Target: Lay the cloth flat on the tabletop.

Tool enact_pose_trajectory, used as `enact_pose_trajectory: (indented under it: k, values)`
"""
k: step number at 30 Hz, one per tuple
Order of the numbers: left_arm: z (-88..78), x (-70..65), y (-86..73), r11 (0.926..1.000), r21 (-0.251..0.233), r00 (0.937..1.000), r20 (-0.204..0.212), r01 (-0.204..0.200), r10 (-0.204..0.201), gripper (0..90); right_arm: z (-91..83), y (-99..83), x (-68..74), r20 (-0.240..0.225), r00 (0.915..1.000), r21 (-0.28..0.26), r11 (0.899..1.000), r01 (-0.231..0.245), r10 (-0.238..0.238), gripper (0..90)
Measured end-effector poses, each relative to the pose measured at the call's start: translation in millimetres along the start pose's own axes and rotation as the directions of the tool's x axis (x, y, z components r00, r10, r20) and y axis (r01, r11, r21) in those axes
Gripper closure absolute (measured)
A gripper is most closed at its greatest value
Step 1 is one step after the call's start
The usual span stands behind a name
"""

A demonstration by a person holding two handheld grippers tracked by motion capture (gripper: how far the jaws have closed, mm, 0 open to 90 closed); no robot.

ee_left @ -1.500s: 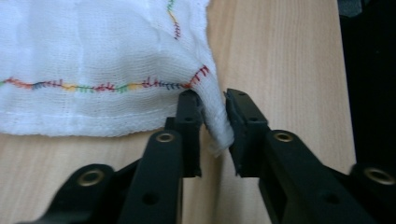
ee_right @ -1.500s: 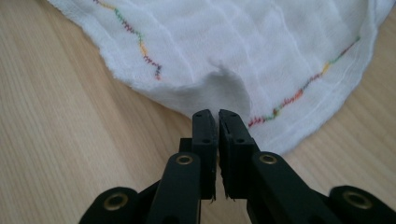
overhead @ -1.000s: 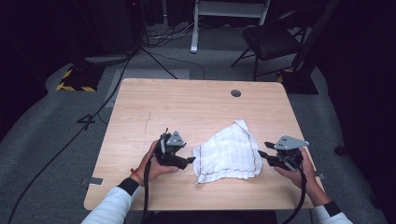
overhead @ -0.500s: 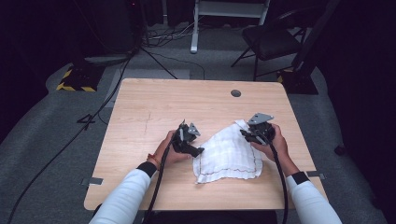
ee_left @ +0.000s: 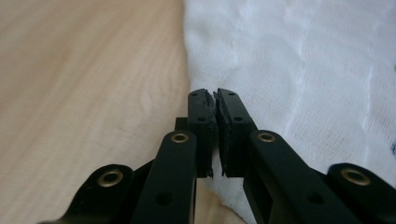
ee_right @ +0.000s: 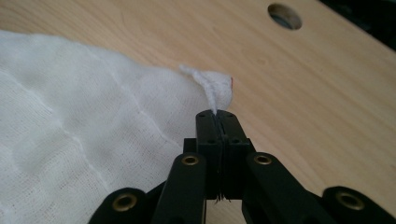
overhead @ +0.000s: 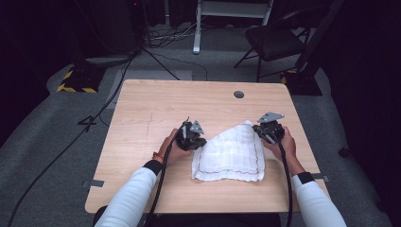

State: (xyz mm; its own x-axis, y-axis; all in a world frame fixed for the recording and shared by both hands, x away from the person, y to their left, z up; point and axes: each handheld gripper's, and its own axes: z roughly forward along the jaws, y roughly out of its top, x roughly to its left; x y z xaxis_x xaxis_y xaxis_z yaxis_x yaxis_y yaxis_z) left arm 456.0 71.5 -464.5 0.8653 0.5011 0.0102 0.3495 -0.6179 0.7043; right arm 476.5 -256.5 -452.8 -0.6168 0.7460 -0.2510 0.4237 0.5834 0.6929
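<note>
My left gripper jaws just closing, pinching left edge of white woven cotton cloth; right gripper jaws clamping its far corner on wooden counter.

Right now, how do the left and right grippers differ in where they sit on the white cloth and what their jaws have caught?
The left gripper sits at the white cloth's left edge; the right gripper sits at its far right corner. The right gripper view shows a pinched ridge of cloth rising from the closed jaws; in the left gripper view the jaws meet over the cloth's edge, and whether fabric is caught I cannot tell. Both have just been closing, and both stand on the wooden table.
</note>
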Motion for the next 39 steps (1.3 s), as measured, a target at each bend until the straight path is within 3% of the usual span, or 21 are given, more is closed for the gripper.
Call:
enact_pose_trajectory:
  k: [2, 3, 7, 8, 9, 10, 12, 13, 15, 17, 18, 20, 23, 25, 29, 30, 31, 32, 33, 35, 39]
  values:
    - [-12.7, 3.5, 5.7, 0.9984, -0.055, 0.9993, -0.036, 0.009, -0.011, 85.4, -7.3, 5.6, -4.5, 0.001, 0.9997, -0.031, 0.999, -0.026, 0.026, 89.1]
    - [-27.1, 4.7, 10.8, 0.9943, -0.107, 0.9962, -0.086, 0.005, -0.014, 85.5, -17.7, 12.3, -9.2, 0.001, 0.9991, -0.071, 0.997, -0.041, 0.041, 89.1]
    - [-48.5, 2.0, 13.7, 0.9857, -0.167, 0.9917, -0.128, -0.022, 0.001, 85.5, -36.5, 20.6, -13.2, -0.004, 0.9987, -0.126, 0.991, -0.051, 0.051, 89.1]
    - [-59.4, -3.8, 10.9, 0.9817, -0.186, 0.993, -0.117, -0.04, 0.018, 85.5, -49.8, 20.8, -14.1, -0.022, 0.9984, -0.153, 0.987, -0.055, 0.053, 89.1]
    - [-59.4, -3.8, 10.9, 0.9817, -0.186, 0.993, -0.117, -0.04, 0.018, 85.4, -49.8, 20.8, -14.1, -0.022, 0.9984, -0.153, 0.987, -0.055, 0.053, 89.1]
    - [-65.8, -14.4, 4.0, 0.9819, -0.175, 0.995, -0.08, -0.072, 0.059, 85.4, -61.5, 14.1, -13.5, -0.053, 0.997, -0.166, 0.984, -0.065, 0.057, 89.1]
    - [-66.5, -21.3, -0.7, 0.9832, -0.16, 0.9952, -0.057, -0.088, 0.079, 85.3, -65.8, 8.1, -12.4, -0.068, 0.9957, -0.163, 0.984, -0.073, 0.062, 89.1]
    - [-65.5, -36.4, -11.5, 0.9851, -0.109, 0.9911, -0.015, -0.133, 0.132, 85.3, -69.4, -8.2, -8.8, -0.107, 0.9925, -0.128, 0.989, -0.073, 0.059, 89.1]
    - [-63.5, -43.4, -17.0, 0.9858, -0.085, 0.9891, 0.014, -0.145, 0.147, 85.2, -69.7, -17.9, -5.8, -0.121, 0.9912, -0.102, 0.993, -0.065, 0.053, 89.0]
    - [-58.0, -56.7, -27.4, 0.9865, -0.035, 0.983, 0.085, -0.16, 0.163, 85.0, -67.7, -36.5, -0.4, -0.156, 0.9864, -0.034, 0.998, -0.057, 0.051, 88.9]
    - [-49.4, -69.1, -35.5, 0.9816, 0.02, 0.9741, 0.128, -0.19, 0.186, 84.5, -65.7, -54.7, 7.4, -0.201, 0.978, 0.028, 0.998, -0.049, 0.053, 88.8]
    - [-45.5, -74.6, -39.1, 0.9797, 0.043, 0.9731, 0.132, -0.196, 0.189, 84.0, -64.8, -59.8, 10.9, -0.208, 0.9769, 0.049, 0.998, -0.039, 0.048, 88.7]
    - [-35.9, -85.2, -47.7, 0.9829, 0.074, 0.9726, 0.175, -0.168, 0.153, 82.9, -60.4, -79.2, 25.9, -0.219, 0.9752, 0.11, 0.994, -0.006, 0.03, 87.6]
    - [-34.7, -86.2, -49.5, 0.984, 0.088, 0.9729, 0.187, -0.155, 0.137, 82.5, -60.1, -82.0, 27.6, -0.221, 0.9747, 0.115, 0.993, -0.01, 0.035, 87.1]
    - [-33.9, -86.5, -54.7, 0.9875, 0.096, 0.9705, 0.219, -0.125, 0.101, 71.7, -62.2, -87.9, 27.9, -0.209, 0.9766, 0.111, 0.993, -0.027, 0.05, 80.1]
    - [-35.1, -86.5, -55.1, 0.9881, 0.095, 0.973, 0.209, -0.121, 0.099, 67.0, -62.6, -88.4, 27.6, -0.204, 0.9776, 0.11, 0.993, -0.032, 0.054, 75.7]
    - [-39.1, -84.4, -54.0, 0.9909, 0.091, 0.9826, 0.166, -0.099, 0.083, 53.6, -64.6, -88.4, 25.7, -0.18, 0.9819, 0.106, 0.994, -0.04, 0.059, 68.4]
    - [-39.1, -84.4, -54.0, 0.9909, 0.091, 0.9826, 0.166, -0.099, 0.083, 48.3, -64.6, -88.4, 25.7, -0.18, 0.9819, 0.106, 0.994, -0.04, 0.059, 68.4]
    - [-47.3, -77.9, -52.0, 0.9968, 0.053, 0.9886, 0.141, -0.06, 0.052, 44.3, -68.2, -86.2, 22.5, -0.158, 0.9851, 0.09, 0.995, -0.054, 0.067, 61.2]
    - [-52.0, -74.3, -50.7, 0.999, 0.027, 0.992, 0.122, -0.035, 0.032, 36.9, -70.6, -84.5, 20.2, -0.151, 0.9859, 0.074, 0.995, -0.061, 0.072, 59.4]
    - [-61.5, -55.5, -41.0, 0.9986, -0.043, 0.9976, 0.063, 0.031, -0.028, 32.5, -77.1, -73.9, 11.6, -0.137, 0.9871, 0.011, 0.997, -0.082, 0.082, 52.8]
